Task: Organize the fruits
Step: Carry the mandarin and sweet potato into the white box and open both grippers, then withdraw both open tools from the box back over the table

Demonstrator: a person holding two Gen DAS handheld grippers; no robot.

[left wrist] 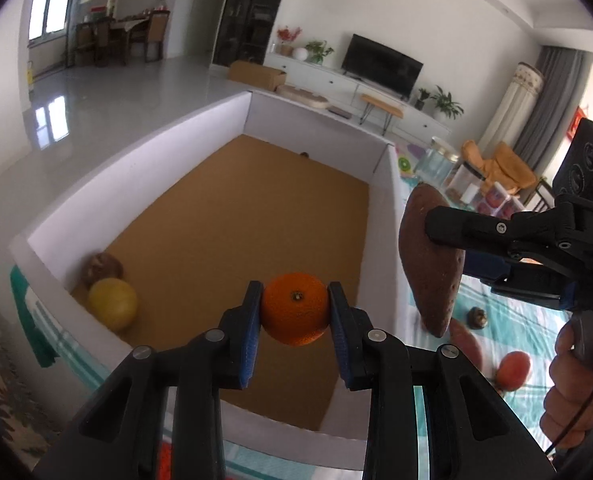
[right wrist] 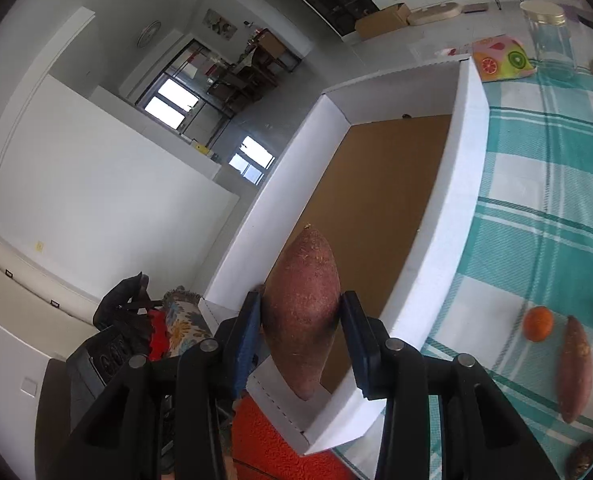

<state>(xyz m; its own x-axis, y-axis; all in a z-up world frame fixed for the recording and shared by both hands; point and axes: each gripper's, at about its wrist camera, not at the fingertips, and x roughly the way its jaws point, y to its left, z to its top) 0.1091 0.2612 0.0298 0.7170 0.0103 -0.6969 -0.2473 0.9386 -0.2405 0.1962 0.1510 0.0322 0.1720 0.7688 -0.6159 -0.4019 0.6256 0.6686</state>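
Note:
My left gripper (left wrist: pixel 295 312) is shut on an orange tangerine (left wrist: pixel 295 309) and holds it above the brown floor of the white cardboard box (left wrist: pixel 108 184). A yellow fruit (left wrist: pixel 112 309) and a brown fruit (left wrist: pixel 101 267) lie in the box's near left corner. My right gripper (right wrist: pixel 301 316) is shut on a reddish-brown sweet potato (right wrist: pixel 302 312), held upright over the box's near end (right wrist: pixel 448 216). The left wrist view shows this sweet potato (left wrist: pixel 430 268) just right of the box wall, with the right gripper's finger (left wrist: pixel 464 226) across it.
On the teal checked tablecloth (right wrist: pixel 536 220) right of the box lie a second tangerine (right wrist: pixel 538 323), another sweet potato (right wrist: pixel 574 368) and a dark brown fruit (right wrist: pixel 584 456). A glass jar (right wrist: pixel 550 42) and a fruit-print cloth (right wrist: pixel 500 58) stand at the far end.

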